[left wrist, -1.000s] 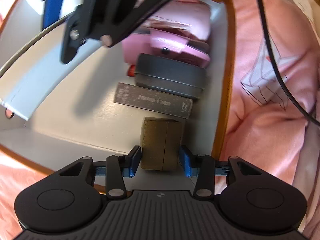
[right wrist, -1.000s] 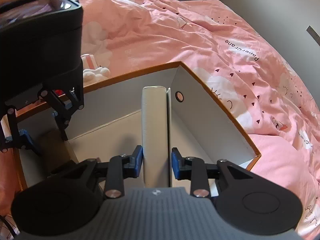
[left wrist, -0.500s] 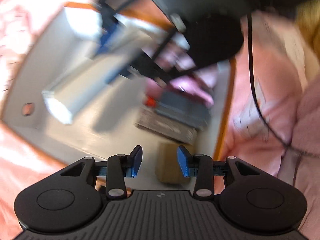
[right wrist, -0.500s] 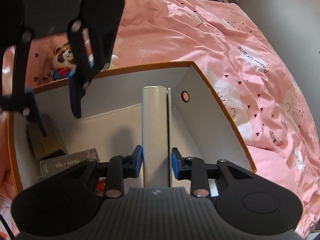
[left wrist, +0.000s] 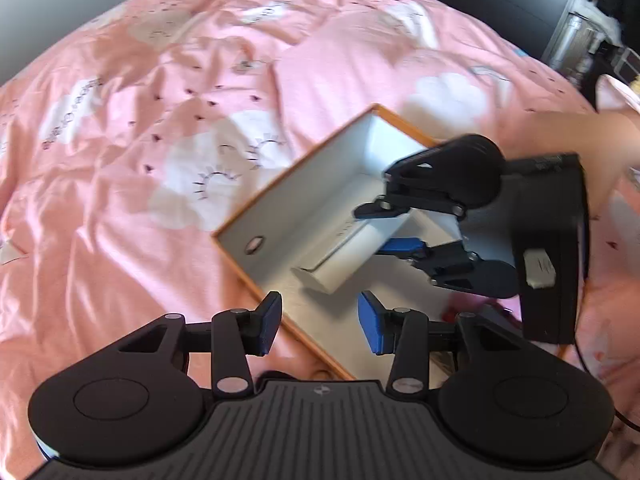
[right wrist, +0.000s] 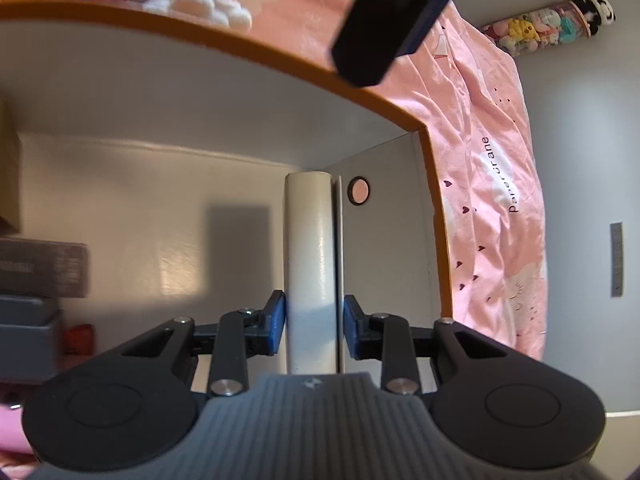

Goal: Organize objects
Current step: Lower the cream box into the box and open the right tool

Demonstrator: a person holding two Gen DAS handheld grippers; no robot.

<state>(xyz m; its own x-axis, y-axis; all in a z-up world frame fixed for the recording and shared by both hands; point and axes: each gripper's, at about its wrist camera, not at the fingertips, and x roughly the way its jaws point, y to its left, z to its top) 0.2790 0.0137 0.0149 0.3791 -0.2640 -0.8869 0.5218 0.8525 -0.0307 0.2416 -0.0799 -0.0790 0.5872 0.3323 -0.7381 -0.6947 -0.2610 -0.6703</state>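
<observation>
A white box [right wrist: 310, 264] is clamped between the pads of the right gripper [right wrist: 314, 322] and carried inside the orange-rimmed box [right wrist: 256, 50], above its floor. Placing appears to be the step in hand; lowering and release would be called for next. Left of these jaws, grey boxes [right wrist: 40, 268] are already stored. The left gripper [left wrist: 318, 322] is opening, with nothing between its fingers, above the near rim.
</observation>
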